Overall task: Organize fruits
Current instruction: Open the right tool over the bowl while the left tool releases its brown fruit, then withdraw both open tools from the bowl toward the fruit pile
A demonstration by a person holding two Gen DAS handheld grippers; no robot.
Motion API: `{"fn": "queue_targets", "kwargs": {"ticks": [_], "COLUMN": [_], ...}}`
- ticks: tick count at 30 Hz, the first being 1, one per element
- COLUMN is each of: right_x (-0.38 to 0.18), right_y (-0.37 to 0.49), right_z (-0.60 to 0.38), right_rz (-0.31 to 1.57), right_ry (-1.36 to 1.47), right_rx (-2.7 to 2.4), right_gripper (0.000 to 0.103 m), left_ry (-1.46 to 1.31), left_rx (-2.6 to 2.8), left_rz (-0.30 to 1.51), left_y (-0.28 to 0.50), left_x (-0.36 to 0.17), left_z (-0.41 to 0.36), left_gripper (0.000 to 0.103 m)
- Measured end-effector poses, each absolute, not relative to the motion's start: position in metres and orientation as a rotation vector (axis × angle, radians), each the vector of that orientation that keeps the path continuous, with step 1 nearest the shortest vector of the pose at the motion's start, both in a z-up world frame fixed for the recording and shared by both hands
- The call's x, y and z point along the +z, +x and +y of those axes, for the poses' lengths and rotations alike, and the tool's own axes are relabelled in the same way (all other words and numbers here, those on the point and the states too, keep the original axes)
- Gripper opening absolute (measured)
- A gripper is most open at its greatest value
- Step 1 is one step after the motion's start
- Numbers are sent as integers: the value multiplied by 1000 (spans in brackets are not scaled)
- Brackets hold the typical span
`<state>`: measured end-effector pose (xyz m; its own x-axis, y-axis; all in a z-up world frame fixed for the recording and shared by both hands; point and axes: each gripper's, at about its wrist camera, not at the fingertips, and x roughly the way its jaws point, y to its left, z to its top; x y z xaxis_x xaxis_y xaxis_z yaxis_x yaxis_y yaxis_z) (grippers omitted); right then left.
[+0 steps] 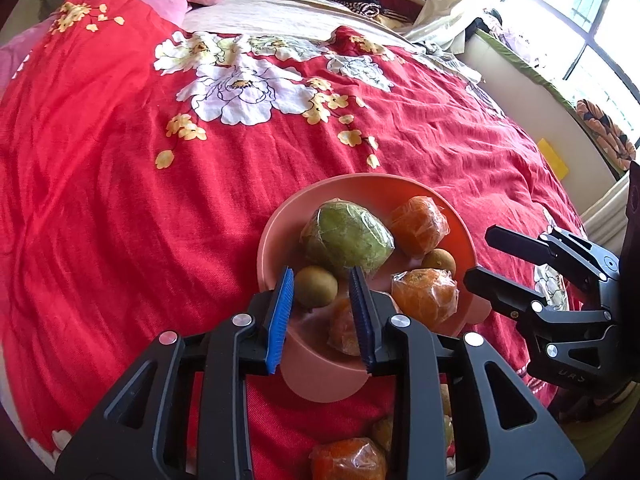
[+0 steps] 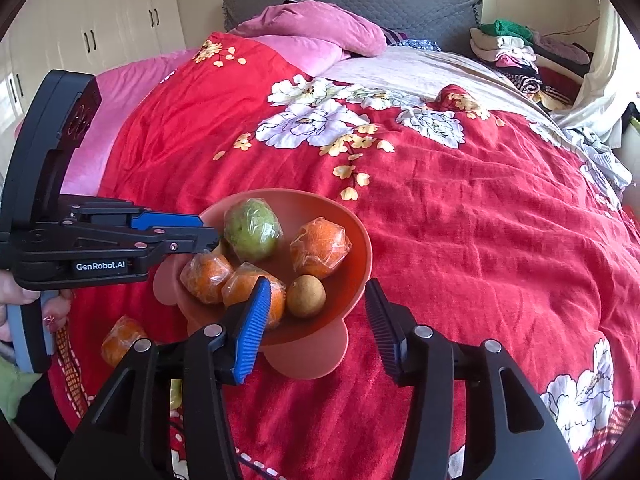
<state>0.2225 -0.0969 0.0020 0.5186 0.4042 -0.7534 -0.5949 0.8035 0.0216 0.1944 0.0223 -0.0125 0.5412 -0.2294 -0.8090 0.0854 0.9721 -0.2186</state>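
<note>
A salmon-pink bowl [image 1: 269, 236] [image 2: 362, 236] rests on the bed. It holds a wrapped green fruit [image 1: 346, 238] [image 2: 252, 228], three wrapped oranges [image 1: 418, 226] [image 2: 320, 246] and two small brown fruits [image 1: 316, 290] [image 2: 306, 296]. My left gripper [image 1: 320, 276] [image 2: 214, 238] hovers shut over the bowl's near rim and grips nothing. One brown fruit lies just past its tips. My right gripper [image 2: 317, 284] [image 1: 478, 256] stands open at the bowl's other side. The second brown fruit lies free between its tips. Another wrapped orange [image 1: 348, 460] [image 2: 120, 338] lies on the cover outside the bowl.
A red floral bedspread [image 2: 480, 220] covers the bed. Pink pillows [image 2: 320, 28] lie by the grey headboard, with folded clothes [image 2: 508, 46] at the far right corner. A hand [image 2: 12, 292] holds the left gripper's handle. Small fruits [image 1: 384, 432] show partly behind the left gripper's fingers.
</note>
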Motion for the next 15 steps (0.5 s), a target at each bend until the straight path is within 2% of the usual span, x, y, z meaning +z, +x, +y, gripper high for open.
{"fn": "queue_targets", "kwargs": {"ticks": [4, 7, 15], "right_x": [4, 6, 12], "right_y": [221, 219, 214], "right_z": [-98, -98, -100], "right_rz": [825, 818, 799], "right_ry": [-251, -254, -256], "right_rx": [601, 597, 585], "right_gripper": [51, 53, 57], "left_ry": [-167, -169, -170], "left_rx": [-185, -183, -179], "left_rz": [973, 968, 952], "left_y": [191, 188, 181], "left_x": [-10, -7, 1], "left_z": [23, 23, 22], "left_gripper": [21, 29, 34]}}
